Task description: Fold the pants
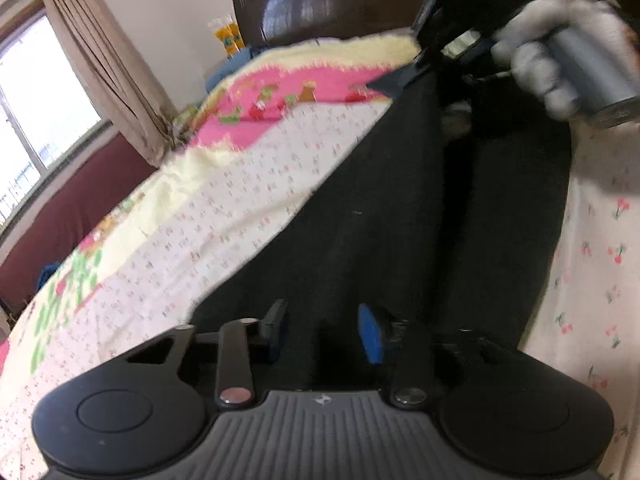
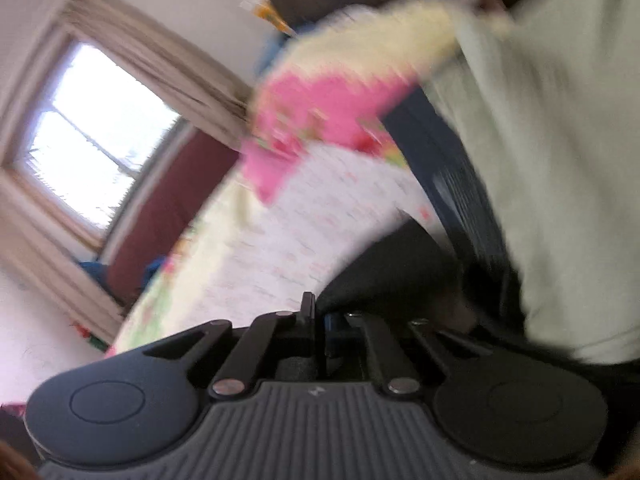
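Note:
Black pants (image 1: 400, 200) lie stretched along a bed, running away from my left gripper (image 1: 323, 332). That gripper hovers low over their near end, blue pads apart, with dark cloth below and between them; no pad visibly presses on it. At the far end a gloved hand (image 1: 536, 68) holds my right gripper (image 1: 420, 54) against the pants' edge. In the blurred right wrist view, my right gripper (image 2: 318, 316) has its fingers together, and black pants cloth (image 2: 384, 272) runs straight from the tips.
The bed has a white floral sheet (image 1: 240, 200) with pink and yellow borders. A dark headboard (image 1: 340, 4) stands behind it. A window (image 1: 36, 100) and a beige curtain (image 1: 108, 72) are at the left. A person's pale green shirt (image 2: 540, 160) fills the right.

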A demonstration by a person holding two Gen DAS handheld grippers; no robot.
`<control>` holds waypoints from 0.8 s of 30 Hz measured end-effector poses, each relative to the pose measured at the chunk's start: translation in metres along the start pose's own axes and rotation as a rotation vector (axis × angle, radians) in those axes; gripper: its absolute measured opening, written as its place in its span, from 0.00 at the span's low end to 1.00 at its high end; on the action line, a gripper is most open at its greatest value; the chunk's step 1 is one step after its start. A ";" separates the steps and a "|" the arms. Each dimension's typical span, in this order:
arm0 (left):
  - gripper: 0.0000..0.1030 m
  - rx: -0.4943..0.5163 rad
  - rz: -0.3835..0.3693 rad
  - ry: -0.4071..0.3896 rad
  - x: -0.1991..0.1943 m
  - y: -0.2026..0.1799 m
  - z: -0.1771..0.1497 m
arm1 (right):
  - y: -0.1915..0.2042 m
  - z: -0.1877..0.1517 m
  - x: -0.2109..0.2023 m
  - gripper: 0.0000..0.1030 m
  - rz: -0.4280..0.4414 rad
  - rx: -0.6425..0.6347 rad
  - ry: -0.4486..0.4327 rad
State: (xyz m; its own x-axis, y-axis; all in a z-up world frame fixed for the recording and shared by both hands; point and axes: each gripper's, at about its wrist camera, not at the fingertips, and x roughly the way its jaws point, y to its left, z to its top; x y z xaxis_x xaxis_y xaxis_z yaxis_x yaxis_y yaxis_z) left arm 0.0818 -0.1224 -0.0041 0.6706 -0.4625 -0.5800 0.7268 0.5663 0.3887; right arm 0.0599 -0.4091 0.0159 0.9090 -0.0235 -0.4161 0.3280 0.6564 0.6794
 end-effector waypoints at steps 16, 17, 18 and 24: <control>0.43 0.110 -0.060 0.059 -0.015 -0.040 -0.014 | -0.059 -0.046 -0.048 0.20 -0.185 0.042 0.040; 0.43 0.103 -0.065 0.064 -0.013 -0.040 -0.013 | -0.059 -0.042 -0.050 0.21 -0.185 0.036 0.017; 0.43 0.098 -0.069 0.068 -0.012 -0.039 -0.012 | -0.060 -0.041 -0.053 0.25 -0.178 0.038 0.004; 0.44 0.112 -0.063 0.078 -0.010 -0.039 -0.014 | -0.066 -0.041 -0.058 0.19 -0.216 0.014 -0.001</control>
State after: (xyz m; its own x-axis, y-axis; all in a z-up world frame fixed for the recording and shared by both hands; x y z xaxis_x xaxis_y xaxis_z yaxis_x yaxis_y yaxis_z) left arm 0.0441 -0.1302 -0.0235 0.6123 -0.4378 -0.6584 0.7824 0.4556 0.4246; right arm -0.0249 -0.4202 -0.0302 0.8176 -0.1628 -0.5523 0.5185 0.6254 0.5832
